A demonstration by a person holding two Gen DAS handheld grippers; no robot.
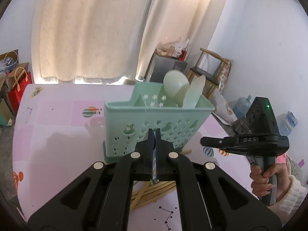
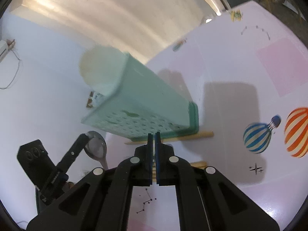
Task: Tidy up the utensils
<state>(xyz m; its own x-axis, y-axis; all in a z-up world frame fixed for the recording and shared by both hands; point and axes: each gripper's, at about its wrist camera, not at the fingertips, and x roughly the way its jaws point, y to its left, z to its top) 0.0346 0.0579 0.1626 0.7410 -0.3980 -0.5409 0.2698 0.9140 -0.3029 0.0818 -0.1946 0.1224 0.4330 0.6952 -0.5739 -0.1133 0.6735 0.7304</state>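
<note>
Mint-green perforated plastic utensil caddy (image 1: 154, 121) is standing on the pink balloon-print table (image 1: 57, 130), holding a pale green plastic spoon (image 1: 175, 85) and a pale spatula (image 1: 194, 92). Wooden chopsticks (image 1: 154, 191) are lying in front of the caddy, partly hidden by the left hand-held gripper (image 1: 153, 134). Its jaws are closed; in the right wrist view it is gripping a shiny metal spoon (image 2: 97, 146). Right hand-held gripper (image 2: 153, 138), beside the caddy, is closed and empty.

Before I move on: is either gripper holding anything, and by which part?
The left gripper is shut on a metal spoon, apparently gripped at its bowl end. The right gripper is shut and empty.
</note>
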